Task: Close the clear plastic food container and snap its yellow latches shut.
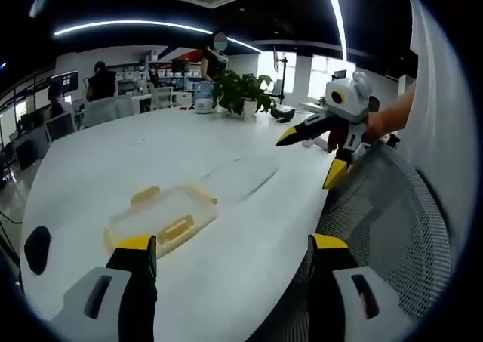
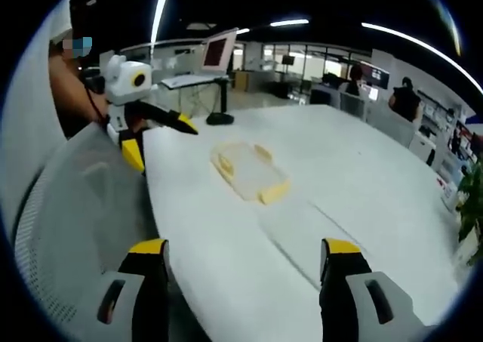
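On the white round table (image 1: 151, 168), near its edge, lies the clear plastic food container with yellow latches (image 1: 162, 220), the lid apparently resting on it, though whether any latch is snapped I cannot tell. Both tools hang above the grey mesh chair (image 1: 392, 221), well apart from the box. The left gripper (image 1: 230, 255) stands wide open, holding nothing; the right gripper (image 2: 241, 259) likewise gapes empty. I judge the latching work not yet begun.

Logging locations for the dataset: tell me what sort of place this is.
Likely an open-plan office: a long white table, a mesh office chair, monitors on desks, and a potted plant.
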The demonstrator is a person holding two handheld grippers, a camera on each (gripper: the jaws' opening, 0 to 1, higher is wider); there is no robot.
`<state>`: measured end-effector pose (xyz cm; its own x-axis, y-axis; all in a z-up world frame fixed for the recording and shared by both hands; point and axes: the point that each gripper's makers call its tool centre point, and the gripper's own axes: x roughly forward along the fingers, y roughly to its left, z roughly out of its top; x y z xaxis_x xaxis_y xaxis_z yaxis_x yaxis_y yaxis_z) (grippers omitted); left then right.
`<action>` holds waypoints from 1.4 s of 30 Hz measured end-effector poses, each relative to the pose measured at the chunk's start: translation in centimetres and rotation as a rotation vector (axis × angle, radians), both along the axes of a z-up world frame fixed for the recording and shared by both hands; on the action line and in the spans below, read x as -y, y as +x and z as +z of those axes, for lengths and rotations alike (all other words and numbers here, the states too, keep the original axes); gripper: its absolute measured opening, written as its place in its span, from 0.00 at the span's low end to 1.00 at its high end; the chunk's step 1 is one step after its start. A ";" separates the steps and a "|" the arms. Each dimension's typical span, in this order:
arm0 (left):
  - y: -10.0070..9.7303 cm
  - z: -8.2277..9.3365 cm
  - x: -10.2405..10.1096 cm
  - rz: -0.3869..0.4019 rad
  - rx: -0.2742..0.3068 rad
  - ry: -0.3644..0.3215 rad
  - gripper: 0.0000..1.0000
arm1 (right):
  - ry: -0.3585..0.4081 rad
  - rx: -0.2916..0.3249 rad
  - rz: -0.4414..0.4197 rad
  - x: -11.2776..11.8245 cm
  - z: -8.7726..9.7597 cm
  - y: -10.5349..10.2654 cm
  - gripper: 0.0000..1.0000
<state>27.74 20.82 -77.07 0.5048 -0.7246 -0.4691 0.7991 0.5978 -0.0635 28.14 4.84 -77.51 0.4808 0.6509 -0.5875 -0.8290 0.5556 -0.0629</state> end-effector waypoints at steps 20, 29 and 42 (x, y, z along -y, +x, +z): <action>1.4 -1.4 -1.5 -0.084 -0.018 0.083 0.79 | -0.053 0.008 0.064 -1.6 -0.7 2.5 0.78; 2.5 -2.3 -1.7 -0.098 -0.017 0.106 0.77 | -0.065 0.019 0.071 -2.1 -1.2 3.6 0.77; 3.4 -2.5 -2.6 -0.118 -0.016 0.136 0.76 | -0.092 0.039 0.121 -3.2 -0.7 4.9 0.75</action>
